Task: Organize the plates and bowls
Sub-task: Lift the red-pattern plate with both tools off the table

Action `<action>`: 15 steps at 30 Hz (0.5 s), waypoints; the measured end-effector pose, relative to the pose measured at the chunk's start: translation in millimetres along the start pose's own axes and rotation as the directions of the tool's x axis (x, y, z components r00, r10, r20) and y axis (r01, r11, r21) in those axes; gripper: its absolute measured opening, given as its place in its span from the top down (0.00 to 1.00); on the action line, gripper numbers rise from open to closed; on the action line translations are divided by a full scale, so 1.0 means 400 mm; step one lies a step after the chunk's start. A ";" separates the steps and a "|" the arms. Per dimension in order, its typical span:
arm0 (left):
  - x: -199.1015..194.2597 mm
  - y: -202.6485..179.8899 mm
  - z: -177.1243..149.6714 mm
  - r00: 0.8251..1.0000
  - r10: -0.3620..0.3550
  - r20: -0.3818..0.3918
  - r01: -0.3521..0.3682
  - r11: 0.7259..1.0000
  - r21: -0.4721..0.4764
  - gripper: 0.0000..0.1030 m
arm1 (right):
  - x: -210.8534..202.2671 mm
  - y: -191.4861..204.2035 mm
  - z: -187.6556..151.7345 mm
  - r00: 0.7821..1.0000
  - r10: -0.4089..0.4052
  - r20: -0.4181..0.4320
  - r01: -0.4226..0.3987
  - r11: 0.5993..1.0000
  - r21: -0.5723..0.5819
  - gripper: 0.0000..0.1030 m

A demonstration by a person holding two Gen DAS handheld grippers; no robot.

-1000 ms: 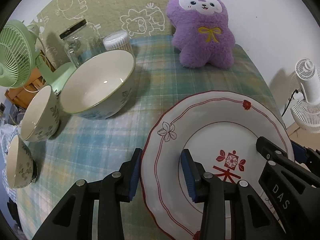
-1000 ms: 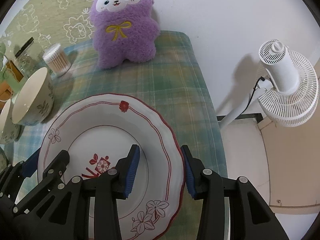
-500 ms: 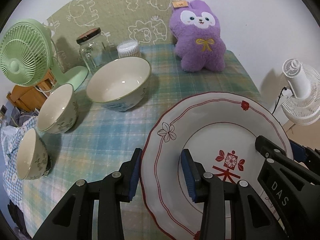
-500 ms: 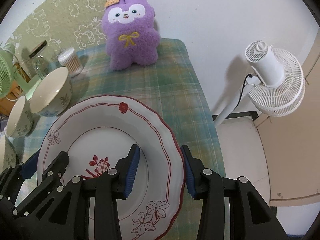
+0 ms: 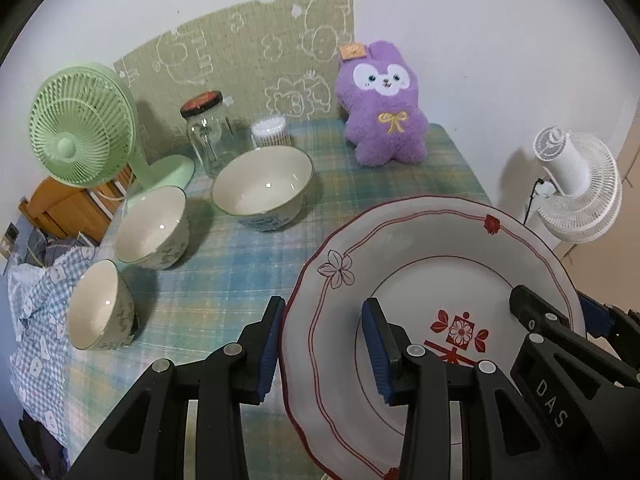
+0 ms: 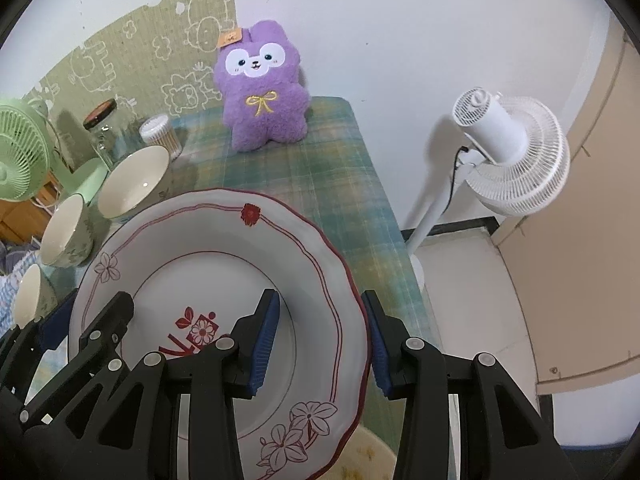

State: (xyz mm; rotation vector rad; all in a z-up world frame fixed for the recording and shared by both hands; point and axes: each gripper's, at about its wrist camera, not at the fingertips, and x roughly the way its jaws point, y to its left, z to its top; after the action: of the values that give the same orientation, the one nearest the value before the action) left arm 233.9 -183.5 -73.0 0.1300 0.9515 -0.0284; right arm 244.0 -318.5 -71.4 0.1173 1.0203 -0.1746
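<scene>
Plate (image 5: 432,280): round, glossy white, red scalloped rim, face up, tilted, held above the plaid-cloth desk (image 5: 248,264).
Left tool (image 5: 324,344): narrow, clamping the plate's left rim.
Right tool (image 6: 320,340): narrow, clamping the right rim.
Bowls (image 5: 262,184): three, glazed, upright on the desk's left side.

We have open plaid tabletop (image 5: 256,264) in the middle, between the three bowls on the left and the large plate (image 5: 420,264) filling the near right. The big bowl (image 5: 262,188), middle bowl (image 5: 152,232) and small bowl (image 5: 100,306) run in a line down the left edge, close together. Behind them the green fan (image 5: 80,128), glass jar (image 5: 206,136) and cotton-swab tub (image 5: 270,132) block the far left. The purple plush (image 5: 382,116) stands at the far right, with bare cloth in front of it.
</scene>
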 end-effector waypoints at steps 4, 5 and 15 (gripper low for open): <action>-0.043 0.002 -0.016 1.000 -0.014 0.018 0.013 1.000 0.020 0.62 | -0.042 -0.006 -0.026 1.000 -0.012 0.005 0.012 1.000 0.018 0.56; -0.050 0.002 -0.022 1.000 -0.018 0.020 0.017 1.000 0.024 0.62 | -0.049 -0.007 -0.032 1.000 -0.015 0.007 0.015 1.000 0.021 0.56; -0.085 -0.006 -0.100 0.999 -0.048 0.009 0.047 0.996 0.078 0.62 | -0.103 -0.024 -0.114 0.999 -0.050 0.016 0.049 0.998 0.049 0.56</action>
State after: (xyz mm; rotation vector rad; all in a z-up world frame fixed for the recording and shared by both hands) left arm 181.6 -181.9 -68.2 0.1789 0.9433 -0.1099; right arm 182.9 -316.2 -59.9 0.1344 1.0030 -0.2450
